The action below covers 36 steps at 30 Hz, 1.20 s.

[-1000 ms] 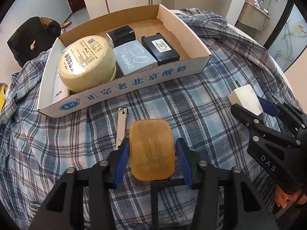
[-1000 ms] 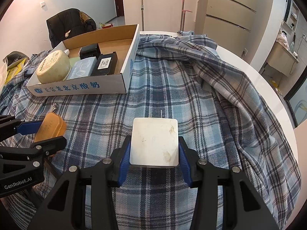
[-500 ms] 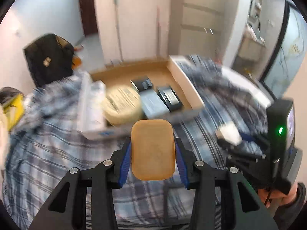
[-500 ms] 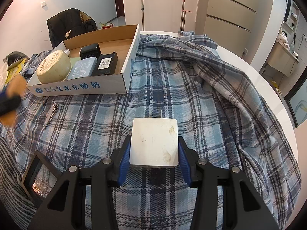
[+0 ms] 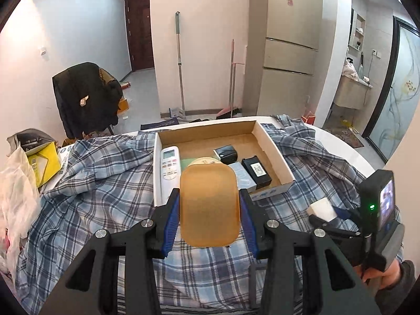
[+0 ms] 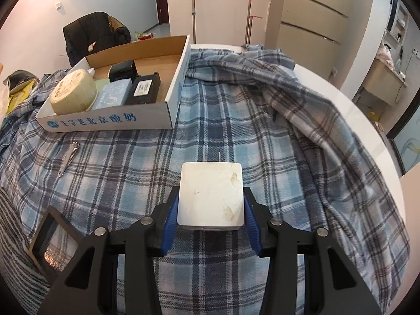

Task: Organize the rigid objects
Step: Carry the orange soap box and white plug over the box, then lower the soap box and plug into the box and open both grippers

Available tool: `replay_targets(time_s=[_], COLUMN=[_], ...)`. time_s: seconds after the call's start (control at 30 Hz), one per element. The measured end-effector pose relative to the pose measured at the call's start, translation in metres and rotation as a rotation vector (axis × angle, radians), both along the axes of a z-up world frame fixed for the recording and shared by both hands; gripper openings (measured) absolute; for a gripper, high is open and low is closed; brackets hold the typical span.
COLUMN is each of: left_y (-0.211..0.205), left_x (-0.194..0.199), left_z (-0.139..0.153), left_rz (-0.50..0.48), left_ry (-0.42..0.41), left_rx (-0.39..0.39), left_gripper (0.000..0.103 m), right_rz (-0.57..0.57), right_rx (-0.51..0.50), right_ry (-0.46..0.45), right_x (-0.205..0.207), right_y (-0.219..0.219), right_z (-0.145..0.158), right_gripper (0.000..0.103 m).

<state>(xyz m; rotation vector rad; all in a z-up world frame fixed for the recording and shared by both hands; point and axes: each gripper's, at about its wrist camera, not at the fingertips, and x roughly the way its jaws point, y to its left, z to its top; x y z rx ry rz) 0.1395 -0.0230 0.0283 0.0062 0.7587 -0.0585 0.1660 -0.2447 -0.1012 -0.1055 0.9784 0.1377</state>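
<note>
The left wrist view shows a white remote control (image 5: 170,163) lying along the left wall of the cardboard box (image 5: 273,155); in the right wrist view a round cream tub (image 6: 74,95) hides it. Only the right wrist view shows the metal nail clipper (image 6: 68,158) lying on the plaid cloth (image 6: 262,141) in front of the box, apart from it. The left gripper (image 5: 209,207) is held above the cloth, tilted downward toward the box, its blue pads pinching the sides of an amber soap bar (image 5: 210,204) that hangs in the air in front of the box. The right gripper (image 6: 210,202) points more steeply down at the cloth, its pads pinching a white plug adapter (image 6: 210,197), with a thin metal prong showing past the far edge. In the left wrist view a hand (image 5: 386,278) in a dark sleeve grips the right gripper's handle at the lower right. Counting both views, the box holds five things: one remote, one tub, one pale blue box (image 6: 113,95), one flat black block with a white label (image 6: 145,88) and one small black cube (image 6: 122,71). Outside it are one soap bar, one adapter and one nail clipper.
</note>
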Motion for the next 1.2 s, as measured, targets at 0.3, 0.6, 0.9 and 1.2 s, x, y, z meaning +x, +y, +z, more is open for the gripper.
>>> replay_targets(time_s=[0.3, 0.6, 0.9, 1.2], left_y=[0.023, 0.054, 0.062, 0.088], left_x=[0.038, 0.102, 0.119, 0.124], left_z=[0.013, -0.038, -0.073, -0.078], left_rz=[0.062, 0.071, 0.047, 0.086], left_ry=[-0.032, 0.095, 0.169, 0.187], left_rx=[-0.042, -0.117, -0.125, -0.197], left_gripper=[0.045, 0.045, 0.045, 0.045], right_rz=[0.049, 0.034, 0.045, 0.022], right_rx=[0.000, 0.102, 0.123, 0.129], right_ry=[-0.051, -0.129, -0.093, -0.044], right_x=[0.000, 0.053, 0.081, 0.088], right_y=[0.013, 0.059, 0.091, 0.078], right_z=[0.060, 0.111, 0.084, 0.061], right_gripper=[0.044, 0.044, 0.044, 0.044])
